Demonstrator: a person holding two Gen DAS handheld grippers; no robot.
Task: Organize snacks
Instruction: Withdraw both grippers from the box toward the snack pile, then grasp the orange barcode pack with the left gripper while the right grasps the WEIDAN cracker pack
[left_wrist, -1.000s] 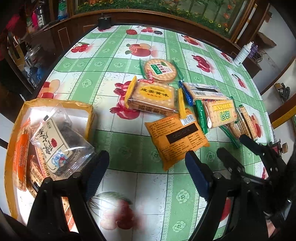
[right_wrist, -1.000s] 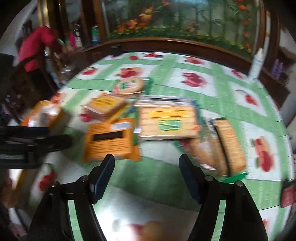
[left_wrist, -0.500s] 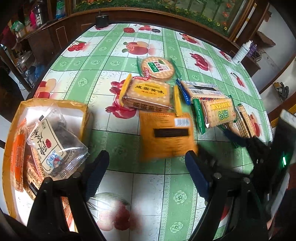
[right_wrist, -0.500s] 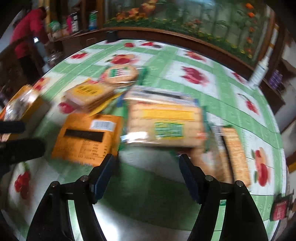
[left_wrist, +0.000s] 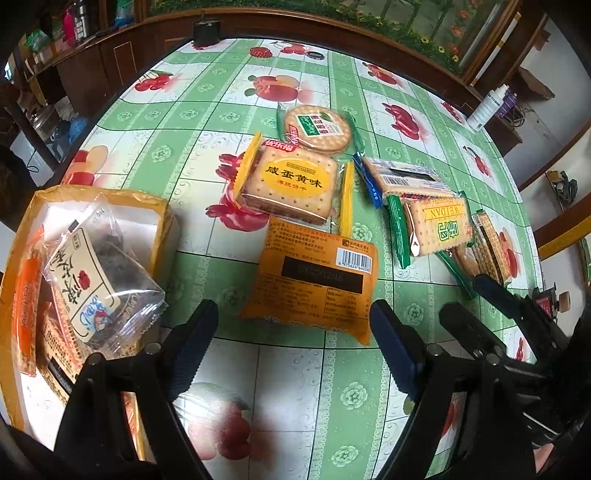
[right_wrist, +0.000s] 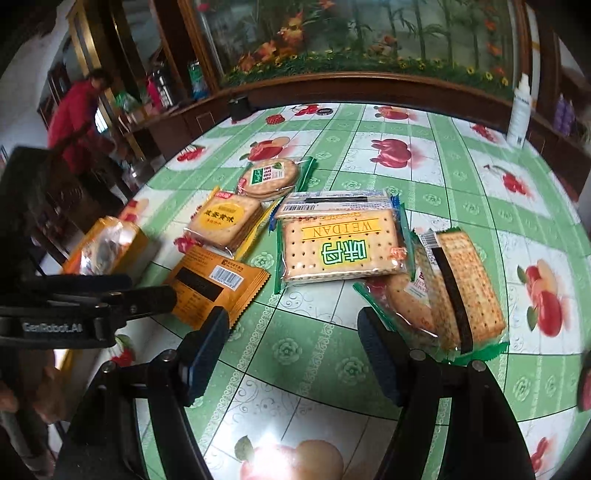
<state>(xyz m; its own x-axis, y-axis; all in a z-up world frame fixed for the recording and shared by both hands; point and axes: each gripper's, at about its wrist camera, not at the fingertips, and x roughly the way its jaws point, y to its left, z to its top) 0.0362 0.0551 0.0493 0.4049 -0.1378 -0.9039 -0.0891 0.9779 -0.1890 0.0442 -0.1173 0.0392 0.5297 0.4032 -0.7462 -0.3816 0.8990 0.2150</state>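
In the left wrist view, the table (left_wrist: 155, 173) has a green cloth with fruit pictures. I count six loose snack packets on it: one round cracker packet (left_wrist: 318, 128), one square yellow-label cracker packet (left_wrist: 295, 184), one orange packet (left_wrist: 317, 280) with its barcode side up, one packet with blue ends (left_wrist: 402, 177), one WEIDAN cracker packet (left_wrist: 436, 225) that lies partly on it, and one long cracker packet (left_wrist: 484, 251) at the right. At the left stands one yellow box (left_wrist: 162, 218), and in it I see one clear packet (left_wrist: 92, 280) on top of other orange packets, whose number I cannot tell. The left gripper (left_wrist: 291, 350) points steeply down over the table, with the jaws apart and nothing between them; the orange packet lies just beyond the fingertips. The right gripper (left_wrist: 491, 299) comes in from the right, near the long cracker packet.

In the right wrist view, the same six loose packets and the one box show. The right gripper (right_wrist: 291, 350) is tilted down, the jaws apart and empty, above bare cloth. The long cracker packet (right_wrist: 461, 284) lies just beside its right finger (right_wrist: 376, 350). The left gripper (right_wrist: 147, 291) reaches in from the left, near the orange packet (right_wrist: 218, 284).
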